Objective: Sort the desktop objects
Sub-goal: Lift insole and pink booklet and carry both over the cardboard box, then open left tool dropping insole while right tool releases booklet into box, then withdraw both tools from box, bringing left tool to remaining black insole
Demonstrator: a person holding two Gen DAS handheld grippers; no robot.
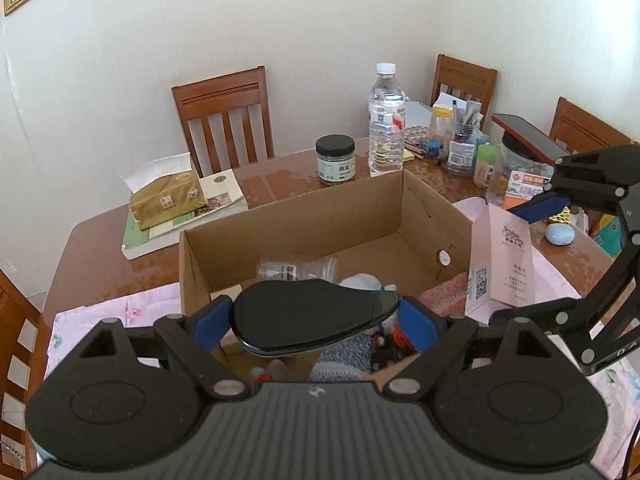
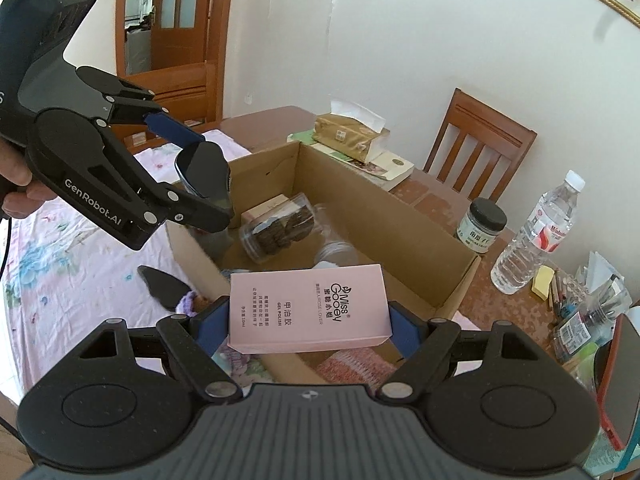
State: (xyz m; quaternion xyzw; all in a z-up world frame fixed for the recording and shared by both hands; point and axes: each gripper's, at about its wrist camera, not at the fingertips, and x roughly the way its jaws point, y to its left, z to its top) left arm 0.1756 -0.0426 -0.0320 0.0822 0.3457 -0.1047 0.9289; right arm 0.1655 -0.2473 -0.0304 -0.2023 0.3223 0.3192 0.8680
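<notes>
Cardboard box [image 1: 304, 216] at table centre, jar [image 1: 298, 269] lying inside, tissue pack [image 1: 166, 198] on books [image 1: 160, 232] at 10 o'clock, lidded jar [image 1: 335, 159] and water bottle [image 1: 386, 120] at 12 o'clock behind box.

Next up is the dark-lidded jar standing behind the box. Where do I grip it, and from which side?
Grip the dark-lidded jar across its round body just below the lid, coming from above. It stands upright; the cardboard box walls off the near side and the water bottle stands close on its right.
</notes>
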